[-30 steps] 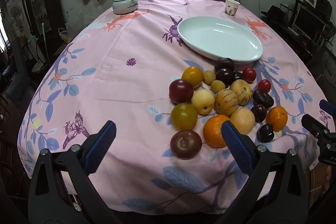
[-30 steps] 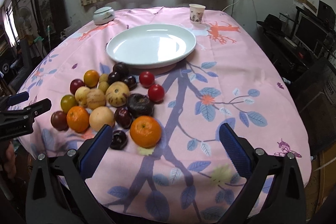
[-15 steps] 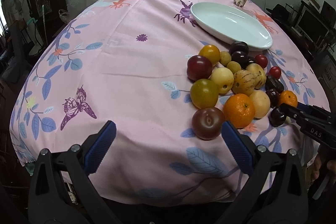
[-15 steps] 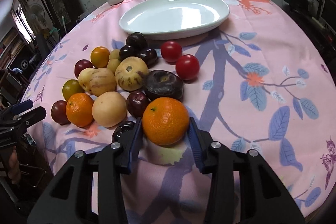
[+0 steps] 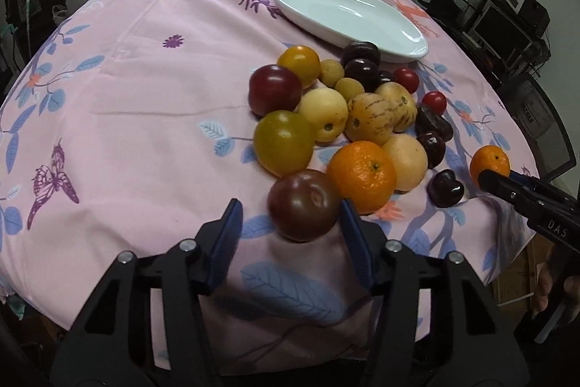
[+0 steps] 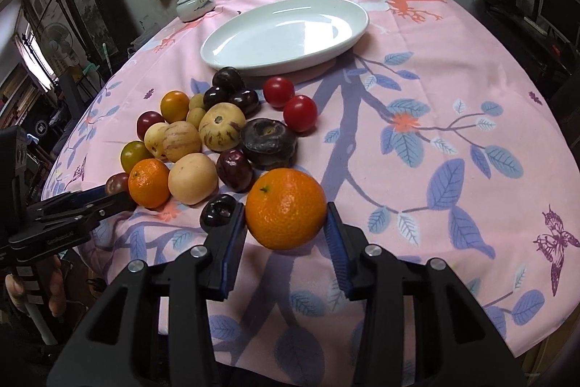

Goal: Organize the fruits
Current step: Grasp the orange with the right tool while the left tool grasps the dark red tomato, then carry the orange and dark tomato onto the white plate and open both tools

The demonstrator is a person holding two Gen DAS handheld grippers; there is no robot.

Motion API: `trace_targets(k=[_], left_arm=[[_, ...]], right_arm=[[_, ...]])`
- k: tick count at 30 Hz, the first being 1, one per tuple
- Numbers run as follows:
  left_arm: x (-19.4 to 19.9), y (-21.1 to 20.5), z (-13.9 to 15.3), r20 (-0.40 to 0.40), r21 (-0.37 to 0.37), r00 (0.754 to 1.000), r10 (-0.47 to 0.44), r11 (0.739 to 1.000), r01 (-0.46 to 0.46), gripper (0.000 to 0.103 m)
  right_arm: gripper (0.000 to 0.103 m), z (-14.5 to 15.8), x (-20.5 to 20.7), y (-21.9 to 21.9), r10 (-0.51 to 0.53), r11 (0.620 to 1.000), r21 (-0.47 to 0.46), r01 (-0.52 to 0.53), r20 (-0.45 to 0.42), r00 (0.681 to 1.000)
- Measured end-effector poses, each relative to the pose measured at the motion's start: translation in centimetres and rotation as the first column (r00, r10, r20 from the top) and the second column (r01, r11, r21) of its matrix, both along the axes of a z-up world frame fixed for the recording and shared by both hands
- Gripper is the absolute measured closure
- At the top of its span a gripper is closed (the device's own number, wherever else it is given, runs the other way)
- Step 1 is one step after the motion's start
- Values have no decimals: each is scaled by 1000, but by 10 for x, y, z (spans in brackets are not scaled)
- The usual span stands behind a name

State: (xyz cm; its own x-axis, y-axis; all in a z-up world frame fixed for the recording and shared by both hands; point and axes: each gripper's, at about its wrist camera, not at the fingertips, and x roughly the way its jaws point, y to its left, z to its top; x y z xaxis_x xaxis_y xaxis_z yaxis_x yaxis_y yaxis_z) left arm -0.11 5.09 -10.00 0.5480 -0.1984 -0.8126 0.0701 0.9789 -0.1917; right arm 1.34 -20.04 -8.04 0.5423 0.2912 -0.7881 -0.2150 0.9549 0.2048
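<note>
The table (image 6: 453, 68), under a pink floral cloth, carries a white oval plate (image 6: 286, 31) at 12 o'clock of the fruit pile (image 6: 217, 133). The right tool (image 6: 284, 231) is clamped on an orange (image 6: 286, 207) at the pile's 5 o'clock edge. The left tool (image 5: 290, 227) sits half-closed around a dark plum (image 5: 303, 204), right pad touching, left pad apart.

Right gripper (image 6: 286, 231) clamped; left gripper (image 5: 288, 223) part-closed.
</note>
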Motion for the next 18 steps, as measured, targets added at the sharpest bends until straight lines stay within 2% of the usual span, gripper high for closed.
trace_targets(k=[2,3,4,7,14,18], left_arm=[[3,1,-1,15,-11,1000,15,1000,-15,48],[5,4,-2,12,-27,1000,21,999,-21,53],[6,5,-2,7,-63,1000,10,998,-10,64],[1,-1,4,27,-25,1000,5,1000,-4,65],[-9,1,31,84,-15,996,5,1000,-4,65],[0,3,47,100,-32,995,-3,999,6,65]], right_arm=[[59,-2,0,1,2,1000,4,-2,-4,1000],[59,-3,0,1,3,1000,6,-3,-7,1000],[59,-4,0,1,4,1000,8,-4,-10,1000],[59,-4,-2,3,12,1000,8,-12,-11,1000],[59,7,-3,6,30,999,26,-30,23,999],[59,14,5,8,41,999,23,-42,34,999]])
